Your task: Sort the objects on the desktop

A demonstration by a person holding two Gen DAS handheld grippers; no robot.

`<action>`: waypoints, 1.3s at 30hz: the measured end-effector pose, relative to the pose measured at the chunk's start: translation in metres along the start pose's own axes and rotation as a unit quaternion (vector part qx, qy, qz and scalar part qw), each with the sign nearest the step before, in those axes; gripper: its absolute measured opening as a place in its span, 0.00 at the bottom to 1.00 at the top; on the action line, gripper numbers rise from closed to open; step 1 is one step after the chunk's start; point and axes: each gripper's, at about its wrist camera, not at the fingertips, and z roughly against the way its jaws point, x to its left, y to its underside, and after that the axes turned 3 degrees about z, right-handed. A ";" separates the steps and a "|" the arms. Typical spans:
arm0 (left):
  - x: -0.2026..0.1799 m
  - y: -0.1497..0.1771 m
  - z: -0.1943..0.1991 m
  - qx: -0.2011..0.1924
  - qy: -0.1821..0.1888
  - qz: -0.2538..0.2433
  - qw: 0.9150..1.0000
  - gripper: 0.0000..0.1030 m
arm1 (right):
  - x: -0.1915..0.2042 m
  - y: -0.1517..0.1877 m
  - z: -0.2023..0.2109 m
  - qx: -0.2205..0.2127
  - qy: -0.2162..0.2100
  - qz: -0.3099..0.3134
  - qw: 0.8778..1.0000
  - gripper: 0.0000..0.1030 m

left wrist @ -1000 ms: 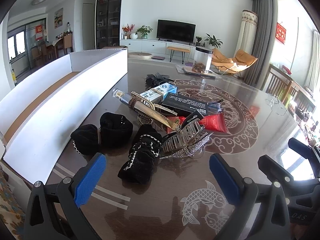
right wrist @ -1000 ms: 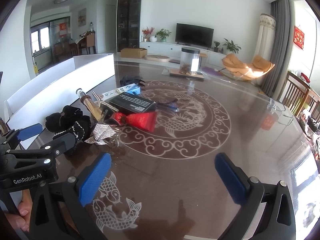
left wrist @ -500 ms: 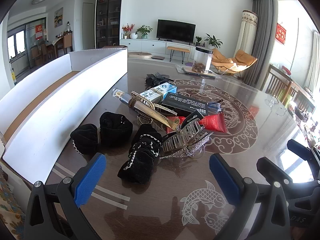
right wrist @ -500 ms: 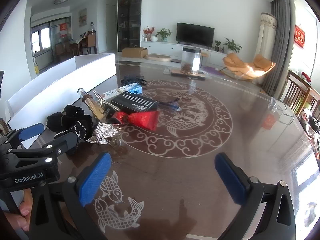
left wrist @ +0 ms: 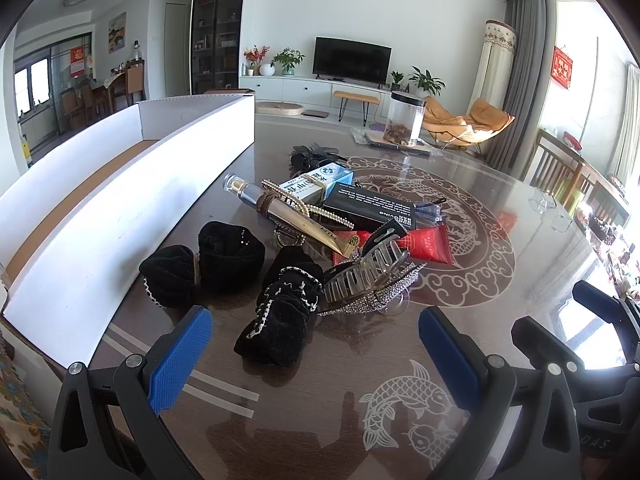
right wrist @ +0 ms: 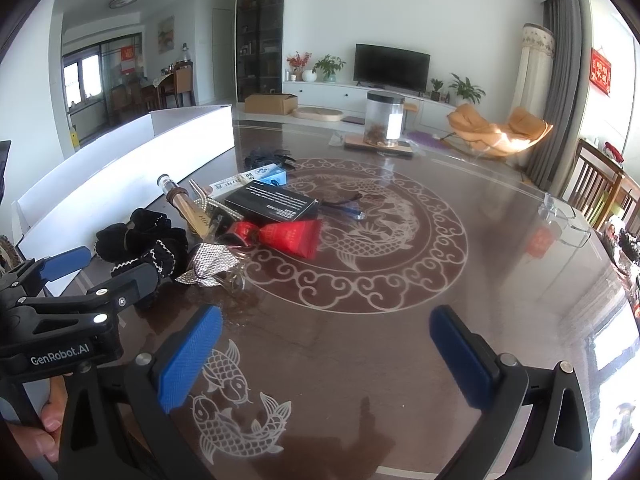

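The left gripper (left wrist: 314, 354) is wide open and holds nothing. Just in front of it, between its fingers, lies a black scrunchie (left wrist: 282, 312), with a grey hair claw (left wrist: 366, 276) touching it at the right. The white box (left wrist: 120, 200) stands at the left. The right gripper (right wrist: 326, 354) is also wide open and holds nothing; the pile lies ahead of it to the left, with the red tube (right wrist: 290, 236) nearest.

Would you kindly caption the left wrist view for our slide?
Open left gripper hovers before black scrunchies, a hair claw and boxes beside a white tray.
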 end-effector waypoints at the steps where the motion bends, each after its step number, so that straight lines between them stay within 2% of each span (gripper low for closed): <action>1: 0.000 0.000 0.000 0.000 0.000 0.000 1.000 1.00 | 0.000 0.000 0.000 0.000 0.000 0.000 1.000 1.00; 39: 0.000 0.003 -0.001 0.002 0.002 0.001 1.000 1.00 | 0.002 0.002 -0.002 0.004 -0.007 -0.004 1.000 1.00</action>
